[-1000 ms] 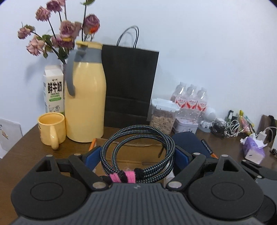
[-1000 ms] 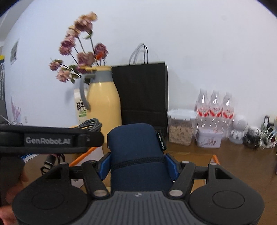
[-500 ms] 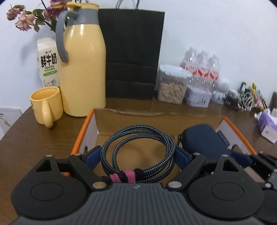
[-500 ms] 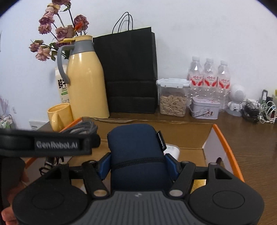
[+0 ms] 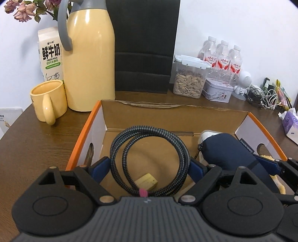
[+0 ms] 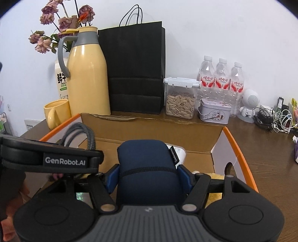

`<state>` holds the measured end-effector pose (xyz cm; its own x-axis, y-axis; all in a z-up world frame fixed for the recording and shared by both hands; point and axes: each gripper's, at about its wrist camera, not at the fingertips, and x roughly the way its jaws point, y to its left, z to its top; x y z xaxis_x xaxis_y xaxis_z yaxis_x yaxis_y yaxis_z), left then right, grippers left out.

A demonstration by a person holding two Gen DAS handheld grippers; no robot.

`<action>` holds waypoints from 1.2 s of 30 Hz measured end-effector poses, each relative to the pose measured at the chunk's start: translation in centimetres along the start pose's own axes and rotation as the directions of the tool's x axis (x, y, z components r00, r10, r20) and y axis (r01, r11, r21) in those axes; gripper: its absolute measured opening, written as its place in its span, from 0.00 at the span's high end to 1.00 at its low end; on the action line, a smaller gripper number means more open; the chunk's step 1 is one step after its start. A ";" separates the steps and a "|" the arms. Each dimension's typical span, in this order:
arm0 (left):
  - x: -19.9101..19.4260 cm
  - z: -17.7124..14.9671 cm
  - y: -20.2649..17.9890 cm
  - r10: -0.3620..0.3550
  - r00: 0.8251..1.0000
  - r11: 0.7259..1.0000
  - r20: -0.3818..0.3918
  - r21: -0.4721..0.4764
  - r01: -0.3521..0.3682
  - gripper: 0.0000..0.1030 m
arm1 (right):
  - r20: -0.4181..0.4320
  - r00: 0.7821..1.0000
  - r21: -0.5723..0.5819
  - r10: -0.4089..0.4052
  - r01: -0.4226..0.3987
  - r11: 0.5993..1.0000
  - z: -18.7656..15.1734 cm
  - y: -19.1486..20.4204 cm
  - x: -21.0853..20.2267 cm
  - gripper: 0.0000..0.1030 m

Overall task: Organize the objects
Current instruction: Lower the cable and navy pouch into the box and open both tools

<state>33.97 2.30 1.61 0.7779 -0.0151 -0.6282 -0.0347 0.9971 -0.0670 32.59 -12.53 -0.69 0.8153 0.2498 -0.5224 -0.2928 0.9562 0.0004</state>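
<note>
black bag [image 5: 145, 46]: top cut off | flowers [image 5: 20, 11]: cropped | milk carton [image 6: 60, 78]: half hidden behind yellow jug [image 6: 87, 74]

Black-and-grey braided cable [image 5: 149, 160] bound with pink tie [image 5: 143, 192], navy pouch [image 6: 147, 167], orange-edged brown cardboard box [image 5: 175, 115], pale yellow jug [image 5: 89, 61] and mug [image 5: 49, 101], black paper bag [image 6: 136, 68].

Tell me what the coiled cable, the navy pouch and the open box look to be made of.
Coiled cable: woven fabric braid, matte; black-and-grey weave shows.
Navy pouch: soft padded cloth, perhaps neoprene; rounded, matte, sewn side tag.
Open box: corrugated cardboard; raw brown inside, torn back edge, white-and-orange printed flaps.
</note>
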 end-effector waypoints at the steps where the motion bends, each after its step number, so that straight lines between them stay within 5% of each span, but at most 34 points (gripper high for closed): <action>1: 0.0 0.0 0.0 0.003 1.000 1.000 -0.001 0.001 -0.003 0.14 | 0.000 1.000 -0.001 0.000 0.000 1.000 0.0 0.0 0.0 0.37; 8: -0.1 0.1 -0.1 0.014 1.000 1.000 0.000 0.000 -0.014 0.05 | 0.001 1.000 0.000 0.001 -0.001 1.000 -0.2 -0.1 0.0 0.32; 18: -1.5 0.3 -0.7 0.024 0.999 1.000 0.044 0.009 -0.024 0.00 | 0.044 0.999 0.034 -0.026 0.024 0.999 0.1 -1.4 -0.9 0.02; 36: -10.0 -0.5 -1.5 0.010 0.977 1.000 0.214 0.021 -0.015 0.00 | 0.152 0.988 -0.009 0.007 -0.006 1.000 1.0 -1.1 -6.9 0.00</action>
<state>25.92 0.93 7.60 0.8939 0.0113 -0.4480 -0.0333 0.9986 -0.0412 27.76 -15.18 3.75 0.8797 0.2766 -0.3867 -0.3016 0.9534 -0.0040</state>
